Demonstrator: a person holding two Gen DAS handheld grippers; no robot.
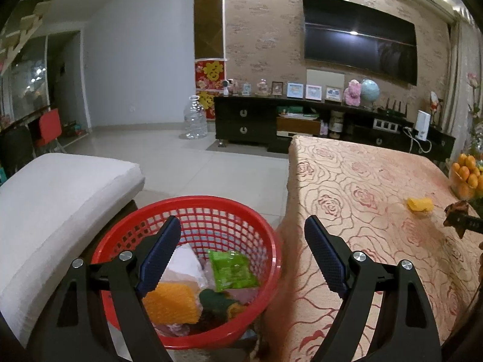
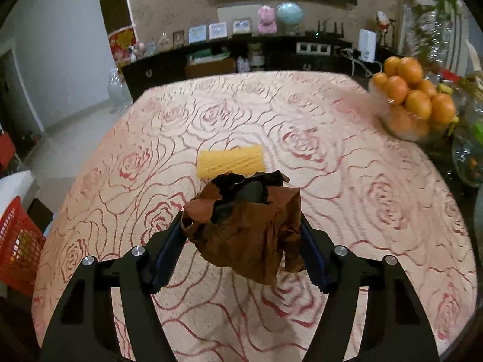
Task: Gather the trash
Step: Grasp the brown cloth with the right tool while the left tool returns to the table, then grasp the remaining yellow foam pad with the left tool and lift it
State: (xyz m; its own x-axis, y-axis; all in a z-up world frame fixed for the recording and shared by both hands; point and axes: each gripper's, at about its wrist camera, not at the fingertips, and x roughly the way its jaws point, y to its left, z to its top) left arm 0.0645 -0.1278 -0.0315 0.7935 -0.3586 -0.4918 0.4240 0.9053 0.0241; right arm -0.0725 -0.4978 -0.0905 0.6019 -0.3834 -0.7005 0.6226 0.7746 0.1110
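My right gripper (image 2: 241,215) is shut on a crumpled brown paper bag (image 2: 250,229), its blue pads pressing both sides, and the bag hangs just above the rose-patterned tablecloth (image 2: 332,163). A yellow foam net (image 2: 231,161) lies on the cloth just beyond the bag. In the left wrist view the same bag (image 1: 457,214) shows at the far right edge, near the foam net (image 1: 419,204). My left gripper (image 1: 241,220) stands open and empty over the red mesh basket (image 1: 193,208). The basket holds a green wrapper (image 1: 231,270), white paper (image 1: 184,262) and an orange foam net (image 1: 172,301).
A bowl of oranges (image 2: 413,99) sits at the table's far right, with glassware beside it. The basket (image 2: 18,241) stands off the table's left edge, next to a white cushion (image 1: 60,199). A dark TV cabinet (image 1: 247,120) and a large water bottle (image 1: 195,117) stand across the tiled floor.
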